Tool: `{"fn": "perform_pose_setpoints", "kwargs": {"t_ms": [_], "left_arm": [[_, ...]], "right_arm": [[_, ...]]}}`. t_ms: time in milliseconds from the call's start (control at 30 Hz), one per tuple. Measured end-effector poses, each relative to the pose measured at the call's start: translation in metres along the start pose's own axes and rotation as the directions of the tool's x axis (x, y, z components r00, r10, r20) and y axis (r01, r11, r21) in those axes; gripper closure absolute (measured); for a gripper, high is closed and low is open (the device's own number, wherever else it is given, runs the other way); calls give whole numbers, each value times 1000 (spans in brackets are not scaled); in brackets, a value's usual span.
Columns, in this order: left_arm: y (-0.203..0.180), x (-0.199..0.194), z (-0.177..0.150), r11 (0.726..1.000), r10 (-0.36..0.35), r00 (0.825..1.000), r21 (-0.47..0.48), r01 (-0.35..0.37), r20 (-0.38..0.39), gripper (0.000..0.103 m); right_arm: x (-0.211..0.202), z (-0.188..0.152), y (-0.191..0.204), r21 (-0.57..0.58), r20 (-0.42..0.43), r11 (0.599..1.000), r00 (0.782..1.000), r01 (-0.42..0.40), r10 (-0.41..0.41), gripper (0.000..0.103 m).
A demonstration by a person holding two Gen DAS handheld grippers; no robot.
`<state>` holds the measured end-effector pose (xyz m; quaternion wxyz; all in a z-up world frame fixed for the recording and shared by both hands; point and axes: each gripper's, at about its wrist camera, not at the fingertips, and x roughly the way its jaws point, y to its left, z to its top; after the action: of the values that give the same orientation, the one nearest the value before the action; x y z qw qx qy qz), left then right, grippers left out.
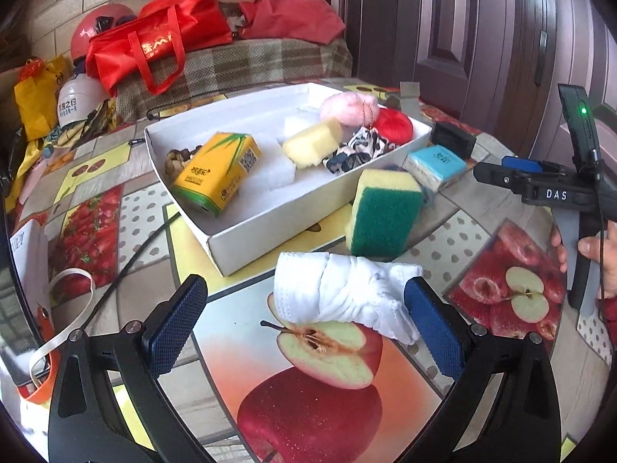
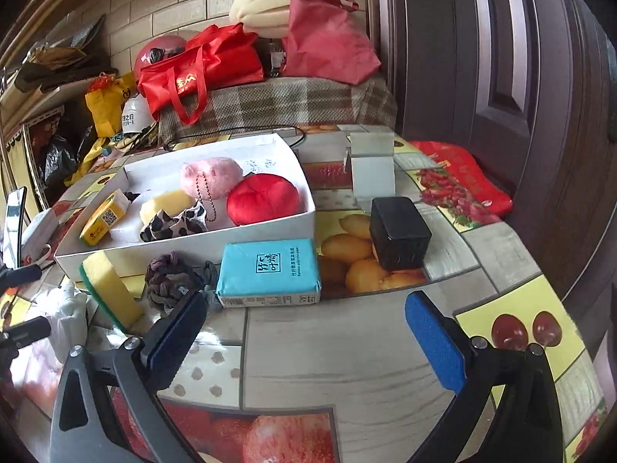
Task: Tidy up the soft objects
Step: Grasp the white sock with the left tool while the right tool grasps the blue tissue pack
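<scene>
Between my left gripper [image 1: 304,322] fingers, which stand spread wide, lies a knotted white cloth bundle [image 1: 343,295] on the tabletop [image 1: 443,239]; its right end looks to touch the right pad [image 1: 434,324], while the left pad is well apart from it. Just beyond the bundle a yellow-and-green sponge [image 1: 383,214] stands on edge against the near wall of the white box [image 1: 270,227]. Inside the box sit a yellow tissue pack [image 1: 218,171], a pale yellow foam block [image 1: 312,142], a spotted scrunchie [image 1: 358,150], a pink plush [image 1: 349,106] and a red cushion [image 1: 393,125].

My right gripper [image 2: 306,333] is also spread open and holds nothing, hovering over bare tabletop. Ahead of it a blue tissue pack [image 2: 270,270] lies beside the box's near wall, with a braided dark scrunchie [image 2: 167,277] just left of it and a black cube [image 2: 399,237] to its right.
</scene>
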<state>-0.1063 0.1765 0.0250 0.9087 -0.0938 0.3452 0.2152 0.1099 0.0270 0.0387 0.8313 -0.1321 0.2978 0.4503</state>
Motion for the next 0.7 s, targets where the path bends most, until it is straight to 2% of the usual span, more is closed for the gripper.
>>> {"fn": "perform_pose_setpoints", "kwargs": {"t_ms": [67,233,367,467,500,567,600,633,667,700], "left_arm": [[-3,3,0,1000,-8,1000,12,8,-14,0],[-7,7,1,999,-6,1000,45,8,-29,0],[-10,13,4,998,-10,999,57,13,-50,0],[-17,21,8,996,-8,998,83,14,-68,0],[-20,23,10,995,-4,998,95,10,-70,0],[-26,26,12,993,-6,998,115,14,-69,0],[-27,26,12,992,-12,998,123,20,-67,0],[-28,24,12,992,-13,998,127,20,-58,0],[-28,21,11,992,-18,999,122,23,-46,0],[-25,18,11,994,-34,999,98,37,-36,0]], "right_arm": [[11,1,-3,30,-45,999,998,-36,37,0],[32,13,-2,105,-59,989,993,-99,106,0],[51,20,12,87,-117,993,989,-77,87,0],[67,20,22,43,-200,999,979,-30,38,0],[67,21,25,27,-204,1000,979,-10,16,0],[66,20,28,5,-205,1000,979,2,-1,4],[64,20,27,2,-197,1000,980,1,-1,9],[63,20,26,3,-191,1000,982,7,-6,23],[61,20,25,4,-187,1000,982,14,-13,27],[62,21,24,3,-186,1000,982,14,-13,27]]}}
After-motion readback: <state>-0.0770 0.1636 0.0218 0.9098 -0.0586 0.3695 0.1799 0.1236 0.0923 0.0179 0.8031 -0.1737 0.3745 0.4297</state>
